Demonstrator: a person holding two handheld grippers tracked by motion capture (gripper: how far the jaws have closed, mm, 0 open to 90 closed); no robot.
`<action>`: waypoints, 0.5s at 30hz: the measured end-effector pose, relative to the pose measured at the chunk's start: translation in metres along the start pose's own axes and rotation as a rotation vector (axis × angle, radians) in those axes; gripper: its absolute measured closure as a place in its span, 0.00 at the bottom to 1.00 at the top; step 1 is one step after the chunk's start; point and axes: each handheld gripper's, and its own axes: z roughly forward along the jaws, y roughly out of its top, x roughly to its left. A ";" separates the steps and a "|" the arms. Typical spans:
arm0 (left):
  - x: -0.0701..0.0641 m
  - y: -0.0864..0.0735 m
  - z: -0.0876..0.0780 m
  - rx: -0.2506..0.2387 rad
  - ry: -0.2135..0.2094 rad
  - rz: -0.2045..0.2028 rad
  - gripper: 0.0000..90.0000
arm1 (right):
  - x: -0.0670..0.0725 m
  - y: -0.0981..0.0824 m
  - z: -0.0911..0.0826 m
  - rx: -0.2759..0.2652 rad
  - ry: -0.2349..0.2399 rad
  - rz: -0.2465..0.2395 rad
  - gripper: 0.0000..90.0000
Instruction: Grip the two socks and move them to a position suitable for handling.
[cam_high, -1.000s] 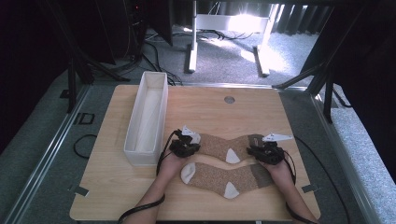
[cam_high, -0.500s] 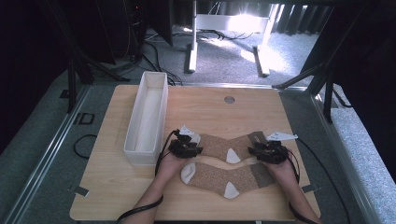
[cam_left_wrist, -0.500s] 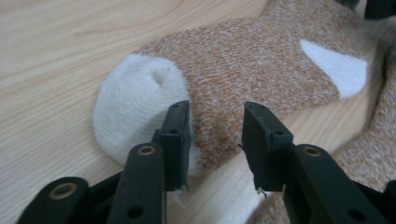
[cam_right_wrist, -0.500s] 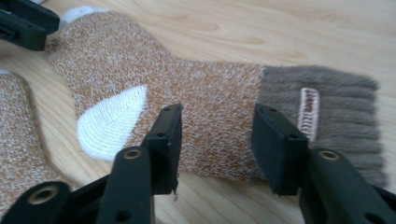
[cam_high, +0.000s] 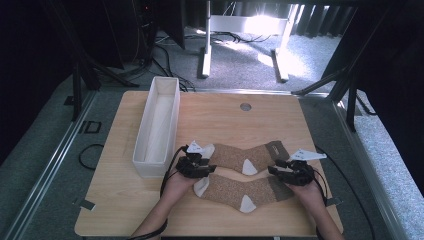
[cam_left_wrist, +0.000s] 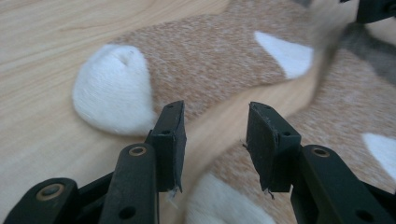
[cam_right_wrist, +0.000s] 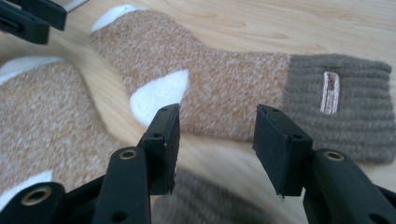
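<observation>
Two brown socks with white toes, white heels and grey cuffs lie side by side on the wooden table (cam_high: 120, 200). The far sock (cam_high: 235, 155) (cam_left_wrist: 210, 51) (cam_right_wrist: 224, 79) and the near sock (cam_high: 230, 190) (cam_right_wrist: 42, 121) both lie flat, toes to the left. My left gripper (cam_high: 196, 167) (cam_left_wrist: 215, 116) hovers at the toe ends and its jaws have just been opening, with nothing between them. At the cuff ends, my right gripper (cam_high: 291, 172) (cam_right_wrist: 217, 116) has also just been opening, and bare wood and sock show through the gap.
A long white box (cam_high: 157, 125) stands at the left, just beyond my left hand. A round metal grommet (cam_high: 245, 106) sits in the table's far middle. Cables trail from both grippers towards the near edge.
Both grippers have drawn back a little towards the near edge and risen off the socks. Their jaws stand wider than before. The socks stay flat where they were.
</observation>
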 end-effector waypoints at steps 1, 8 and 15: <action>-0.002 -0.002 -0.002 -0.001 0.000 0.003 0.65 | 0.001 -0.002 -0.002 0.003 -0.006 -0.007 0.56; -0.018 -0.015 -0.015 0.000 -0.013 0.028 0.65 | 0.008 -0.015 -0.011 0.008 0.004 -0.012 0.56; -0.032 -0.029 -0.025 0.003 -0.012 0.044 0.63 | 0.015 -0.026 -0.015 0.033 0.011 -0.024 0.54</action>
